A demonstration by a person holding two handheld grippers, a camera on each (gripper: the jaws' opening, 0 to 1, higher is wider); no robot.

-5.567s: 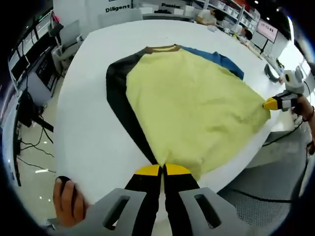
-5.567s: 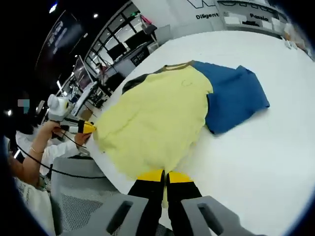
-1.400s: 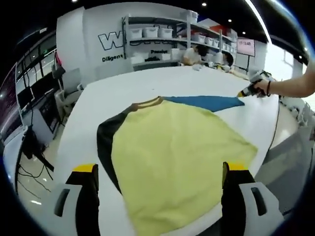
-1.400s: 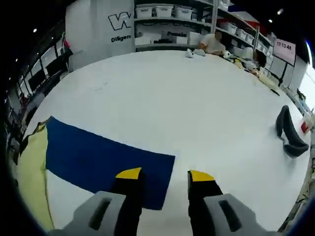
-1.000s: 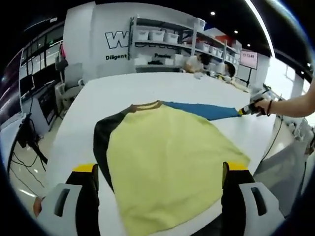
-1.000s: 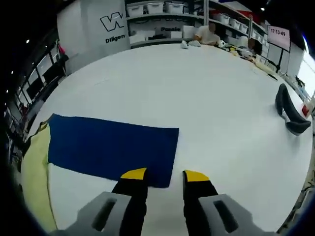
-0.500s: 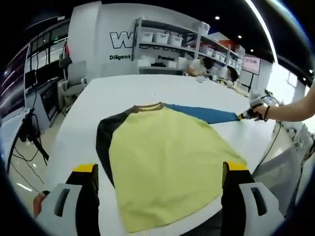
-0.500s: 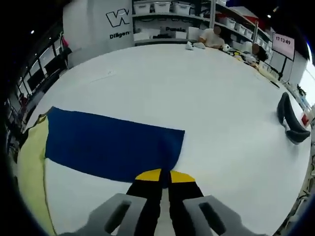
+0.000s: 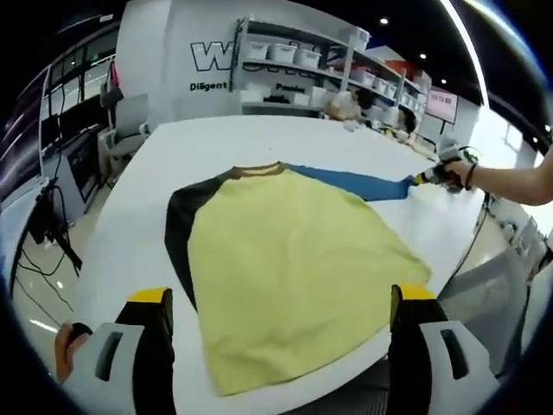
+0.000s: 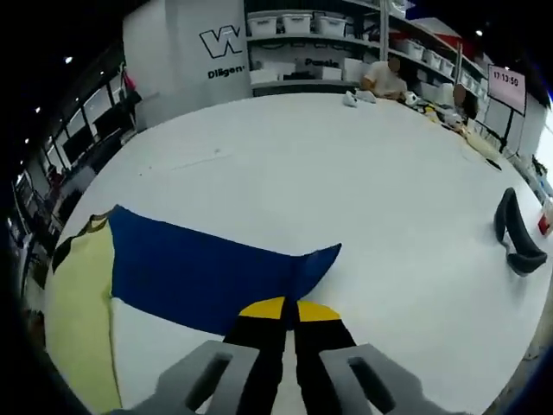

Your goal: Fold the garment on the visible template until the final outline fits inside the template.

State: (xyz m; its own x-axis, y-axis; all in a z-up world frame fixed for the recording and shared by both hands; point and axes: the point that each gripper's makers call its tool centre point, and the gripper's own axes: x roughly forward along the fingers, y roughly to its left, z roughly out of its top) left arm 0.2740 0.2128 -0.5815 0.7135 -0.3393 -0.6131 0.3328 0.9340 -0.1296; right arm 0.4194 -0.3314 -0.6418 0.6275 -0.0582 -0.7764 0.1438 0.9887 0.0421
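Yellow-tipped black fingers of the right gripper [image 10: 289, 308] pinch the blue sleeve [image 10: 207, 268] at its cuff, lifting the end; the sleeve runs long toward the yellow fabric garment with black and blue sleeves [image 9: 285, 259], spread on the white round surface [image 10: 363, 173]. Left gripper [image 9: 281, 303] fingers stand wide apart, holding nothing.

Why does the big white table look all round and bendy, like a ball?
In both gripper views a fisheye lens bends straight lines, so the white table bulges; in the left gripper view the shelves curve too, and the yellow shirt looks stretched near the bottom. The light is even and bright, with soft shadows.
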